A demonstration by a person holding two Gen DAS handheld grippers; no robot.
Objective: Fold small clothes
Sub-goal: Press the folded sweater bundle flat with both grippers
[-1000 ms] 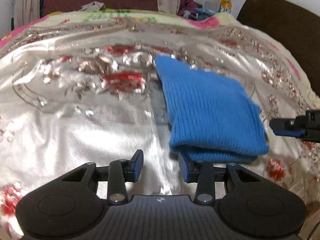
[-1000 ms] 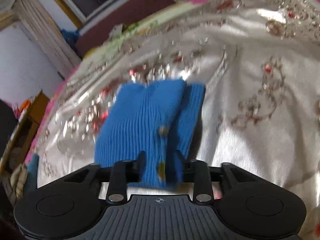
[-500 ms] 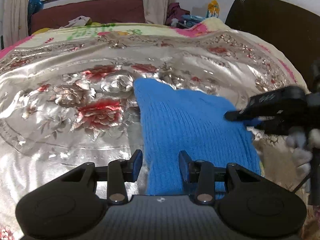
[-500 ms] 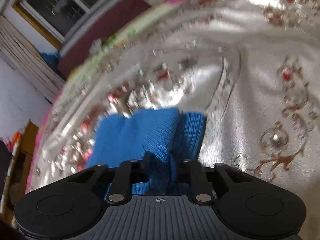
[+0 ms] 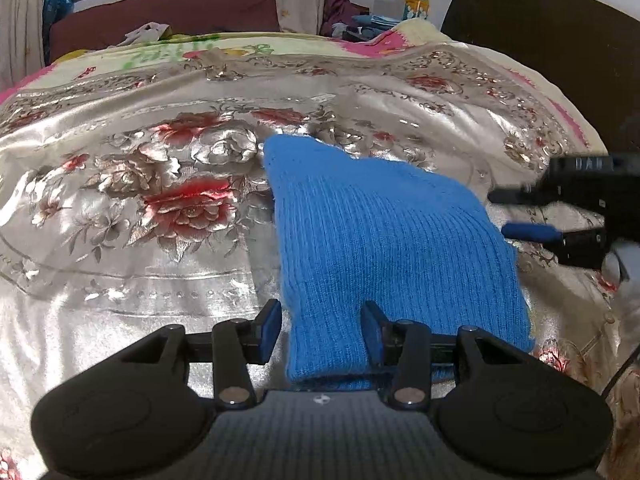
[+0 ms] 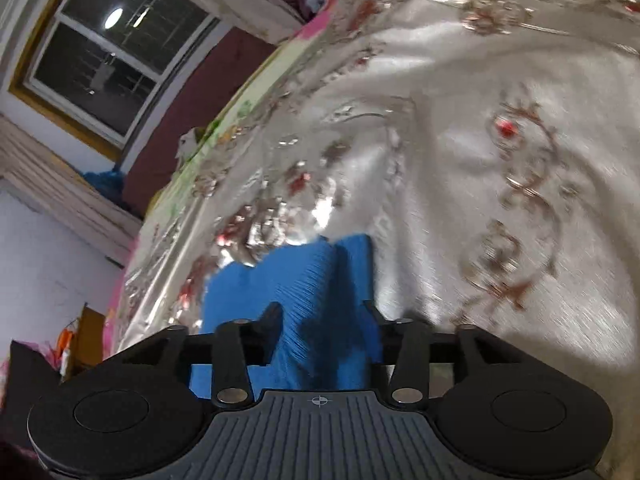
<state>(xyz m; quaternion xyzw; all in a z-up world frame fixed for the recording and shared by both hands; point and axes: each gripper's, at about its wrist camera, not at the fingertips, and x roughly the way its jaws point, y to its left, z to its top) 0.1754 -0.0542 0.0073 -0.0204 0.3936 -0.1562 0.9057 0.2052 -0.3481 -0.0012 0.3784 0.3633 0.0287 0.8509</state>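
On the floral bedspread (image 5: 160, 264): right gripper (image 6: 322, 326) lets go of the folded blue knit (image 5: 384, 240).
Right jaws, pinched on the cloth's edge half a second ago, have just been opening; cloth between them, pads not pressing. Left gripper (image 5: 320, 330) has opened slightly and straddles the near corner, jaws apart, no squeeze. Fold looks laid; likely smoothing next. Left view shows the knit lying flat, right gripper at its far edge; right view, blurred, shows the doubled layers.

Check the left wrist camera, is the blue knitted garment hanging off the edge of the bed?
No, the blue knitted garment lies folded on the floral bedspread.
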